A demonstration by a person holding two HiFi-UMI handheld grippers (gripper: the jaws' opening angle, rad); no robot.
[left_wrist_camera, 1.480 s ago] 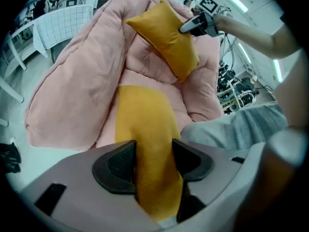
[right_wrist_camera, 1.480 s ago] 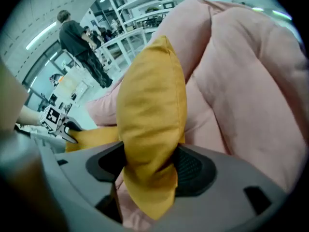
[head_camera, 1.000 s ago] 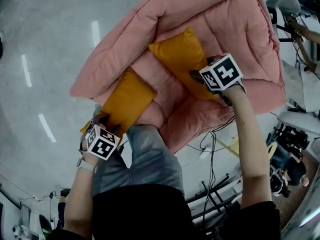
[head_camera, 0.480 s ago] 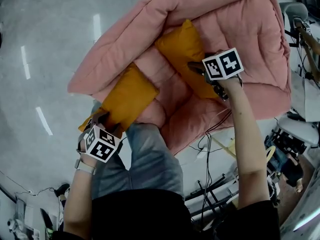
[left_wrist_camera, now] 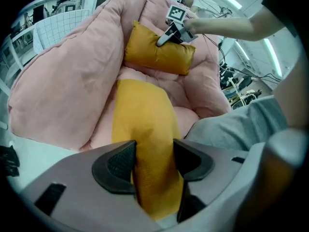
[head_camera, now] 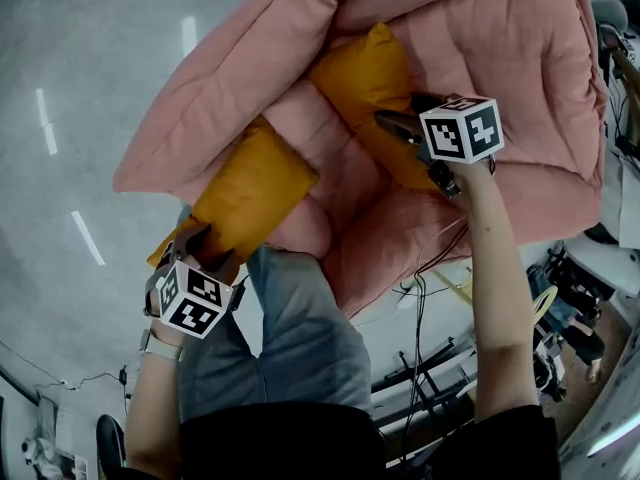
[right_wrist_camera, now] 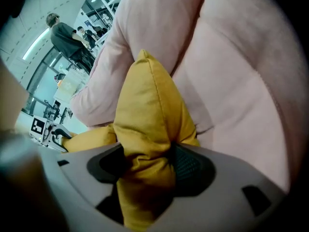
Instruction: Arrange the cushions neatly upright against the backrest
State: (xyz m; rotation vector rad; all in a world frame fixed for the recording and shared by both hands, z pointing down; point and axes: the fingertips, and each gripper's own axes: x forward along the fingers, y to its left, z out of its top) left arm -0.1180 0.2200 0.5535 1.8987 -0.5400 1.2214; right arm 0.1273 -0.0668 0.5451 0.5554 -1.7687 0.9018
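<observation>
A big pink quilted chair [head_camera: 470,28] fills the head view. One mustard cushion [head_camera: 245,193] lies flat on the seat's left side, and my left gripper [head_camera: 195,243] is shut on its near end [left_wrist_camera: 152,178]. A second mustard cushion [head_camera: 365,78] stands tilted against the backrest. My right gripper [head_camera: 405,128] is shut on that cushion's lower corner [right_wrist_camera: 145,173], the fabric bunched between both pads.
Pale floor [head_camera: 90,88] lies left of the chair. Cables and metal stands [head_camera: 430,368] crowd the floor at the right. My grey-trousered knee [head_camera: 295,298] presses against the seat's front edge. People stand far off [right_wrist_camera: 67,37] in the right gripper view.
The right gripper has shifted right and slightly down with its cushion corner, and its marker cube has rolled. The left gripper and its cushion have stayed put.
</observation>
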